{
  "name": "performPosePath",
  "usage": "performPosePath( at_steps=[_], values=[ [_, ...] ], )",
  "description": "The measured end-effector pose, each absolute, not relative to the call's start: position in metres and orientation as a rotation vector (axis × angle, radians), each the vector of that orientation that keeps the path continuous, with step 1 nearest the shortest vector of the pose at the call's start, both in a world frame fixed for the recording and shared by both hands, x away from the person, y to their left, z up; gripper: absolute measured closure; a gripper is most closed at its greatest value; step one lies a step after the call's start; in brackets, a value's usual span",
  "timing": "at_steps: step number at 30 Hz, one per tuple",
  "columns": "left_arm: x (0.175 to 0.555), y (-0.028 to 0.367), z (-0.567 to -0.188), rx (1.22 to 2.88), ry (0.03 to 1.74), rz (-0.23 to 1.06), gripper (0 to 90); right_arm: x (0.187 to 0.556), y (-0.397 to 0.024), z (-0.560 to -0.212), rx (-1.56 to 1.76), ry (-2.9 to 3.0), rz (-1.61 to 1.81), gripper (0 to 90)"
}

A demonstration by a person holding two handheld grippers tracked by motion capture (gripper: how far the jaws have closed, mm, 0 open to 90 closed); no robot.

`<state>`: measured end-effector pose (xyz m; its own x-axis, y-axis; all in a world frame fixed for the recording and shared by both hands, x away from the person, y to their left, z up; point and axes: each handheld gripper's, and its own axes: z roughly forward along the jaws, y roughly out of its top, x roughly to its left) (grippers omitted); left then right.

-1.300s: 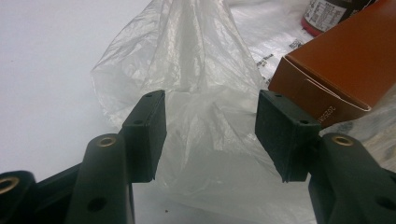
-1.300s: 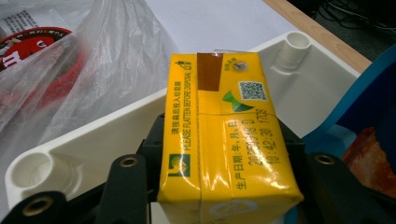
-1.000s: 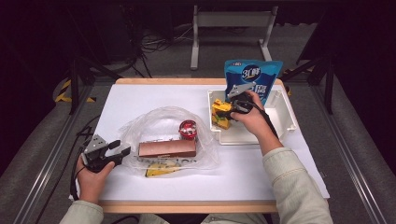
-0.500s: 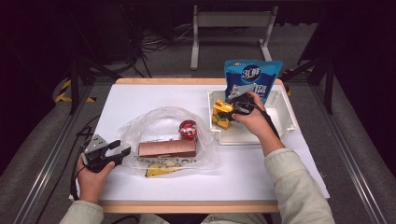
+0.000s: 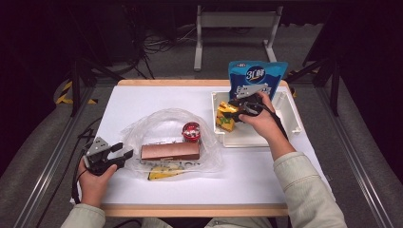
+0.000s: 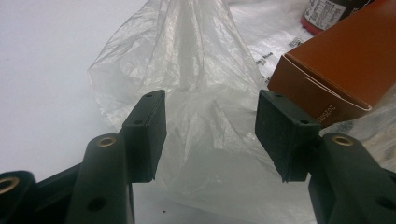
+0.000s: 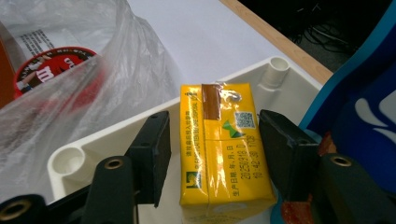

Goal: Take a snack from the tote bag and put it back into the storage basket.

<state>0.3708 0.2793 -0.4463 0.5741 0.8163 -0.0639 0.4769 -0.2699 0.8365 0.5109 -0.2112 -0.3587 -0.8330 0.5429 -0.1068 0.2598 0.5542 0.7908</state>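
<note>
A yellow drink carton [image 7: 219,149] stands in the near-left part of a white tray [image 5: 292,114] at the right of the table, framed by the two black jaws of the right gripper [image 5: 236,112]. In the right gripper view, a sliver of tray shows between the left pad and the carton, while the right pad sits just beside or against the carton's other side; whether it touches cannot be told. The jaws have just been opening with the carton between them, and they do not clamp it. A blue pouch [image 5: 256,78] stands in the tray just behind the hand.

At the table's left, the left gripper [image 5: 121,152] rests by the edge of a clear plastic bag [image 5: 157,126], its jaws spread apart. In the left gripper view, crumpled film lies in the gap between the pads [image 6: 149,126], gripped by neither. A brown box [image 5: 170,151] and a red-lidded jar [image 5: 191,132] lie inside the bag, with a yellow packet [image 5: 164,173] at its near edge.
</note>
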Motion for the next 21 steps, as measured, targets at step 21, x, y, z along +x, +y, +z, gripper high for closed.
performPosePath(
  at_steps=[21],
  values=[
    [0.371,0.279,-0.446,1.92,1.043,0.482,44.0,0.475,-0.209,-0.338,0.527,2.463,1.19,76.3]
  ],
)
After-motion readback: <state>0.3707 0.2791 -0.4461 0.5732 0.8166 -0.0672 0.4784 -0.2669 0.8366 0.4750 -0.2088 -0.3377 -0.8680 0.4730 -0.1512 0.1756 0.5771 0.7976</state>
